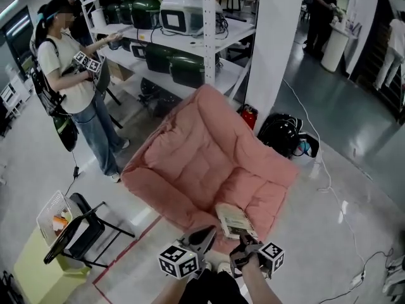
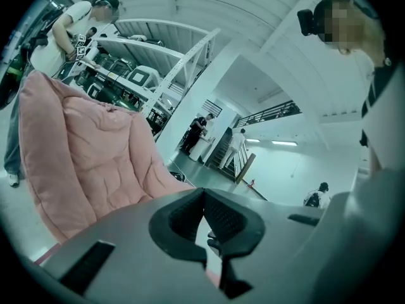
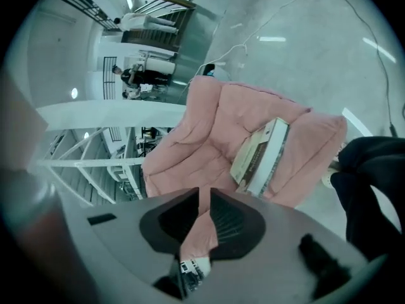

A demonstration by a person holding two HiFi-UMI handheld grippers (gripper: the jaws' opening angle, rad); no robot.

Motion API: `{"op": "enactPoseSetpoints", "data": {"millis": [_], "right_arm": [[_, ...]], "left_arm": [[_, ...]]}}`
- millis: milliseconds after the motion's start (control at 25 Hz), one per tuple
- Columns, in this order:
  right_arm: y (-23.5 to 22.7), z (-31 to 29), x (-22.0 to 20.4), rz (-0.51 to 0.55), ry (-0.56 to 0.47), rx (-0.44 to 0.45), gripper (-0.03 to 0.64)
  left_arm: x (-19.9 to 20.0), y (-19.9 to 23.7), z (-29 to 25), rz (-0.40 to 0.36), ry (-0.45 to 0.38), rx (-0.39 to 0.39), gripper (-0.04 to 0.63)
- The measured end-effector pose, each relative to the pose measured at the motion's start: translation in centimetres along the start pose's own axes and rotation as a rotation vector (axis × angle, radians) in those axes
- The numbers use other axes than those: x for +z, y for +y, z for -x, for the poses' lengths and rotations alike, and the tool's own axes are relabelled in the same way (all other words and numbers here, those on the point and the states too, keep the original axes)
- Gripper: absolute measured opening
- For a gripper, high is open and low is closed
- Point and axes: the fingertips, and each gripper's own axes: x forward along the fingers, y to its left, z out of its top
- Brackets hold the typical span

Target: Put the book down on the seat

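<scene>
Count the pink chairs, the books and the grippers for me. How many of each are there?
Pink chair: 1
Book: 1
Grippers: 2, the left gripper and the right gripper
Total: 4

Person (image 1: 66,81) beside shelving rack (image 1: 209,37); black backpack (image 1: 280,133) near pillar (image 1: 276,43).

The book (image 1: 235,220) lies on the front edge of the seat (image 1: 202,157); shelves (image 1: 190,40) stand behind it, a backpack (image 1: 281,133) at its right.
</scene>
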Motion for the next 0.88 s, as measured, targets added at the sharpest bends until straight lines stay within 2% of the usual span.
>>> {"op": "enactPoseSetpoints", "data": {"millis": [200,400,680,880], "right_arm": [[5.7,0.9,-1.3,0.167,0.011,0.112,0.02],[11.1,2.5,-2.1,0.334,-0.001,0.236,0.014],[18.3,5.1,-3.5,0.7,-0.075,0.365,0.014],[22.1,7.6,-4.9,0.991,-0.166,0.461,0.014]], "left_arm": [[2.8,-1.3,0.5,-0.046,-0.04,-0.015,0.011],[5.0,-2.5,1.3,-0.094,-0.07,-0.017,0.01],[6.9,-3.9,2.0,-0.134,-0.096,-0.038,0.011],[7.4,-5.1,2.1,-0.162,-0.101,-0.062,0.011]]}}
